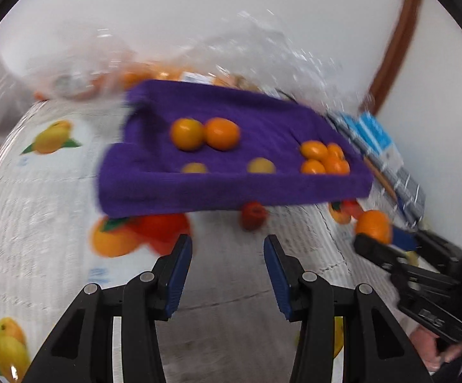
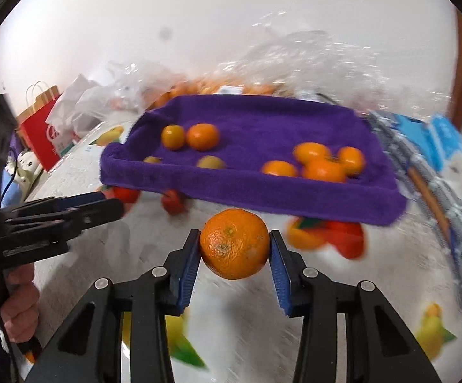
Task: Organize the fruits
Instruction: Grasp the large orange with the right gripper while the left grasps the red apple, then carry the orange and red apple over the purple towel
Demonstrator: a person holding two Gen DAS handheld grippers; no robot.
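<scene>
Left wrist view: the left gripper (image 1: 227, 255) stands partly open with nothing between its blue pads, above the fruit-printed tablecloth (image 1: 39, 191). Ahead lies the purple towel-lined tray (image 1: 231, 188), holding two larger mandarins (image 1: 205, 134), two yellowish fruits (image 1: 227, 166) near its front rim, and a cluster of small mandarins (image 1: 325, 158) at its right end. This view alone shows the right gripper (image 1: 368, 242) from the side, at the right edge, with an orange fruit at its tip.

Right wrist view: the right gripper (image 2: 234, 245) is clamped on a mandarin (image 2: 234, 244) — both blue pads press its sides. The fruit is held just in front of the tray's near rim, above the tablecloth. Only this view shows the left gripper from the side, at the left edge, the hand (image 2: 17, 303) beneath it, and — further back — a red paper bag (image 2: 44, 127) and clear plastic bags (image 2: 294, 60) behind the tray.
</scene>
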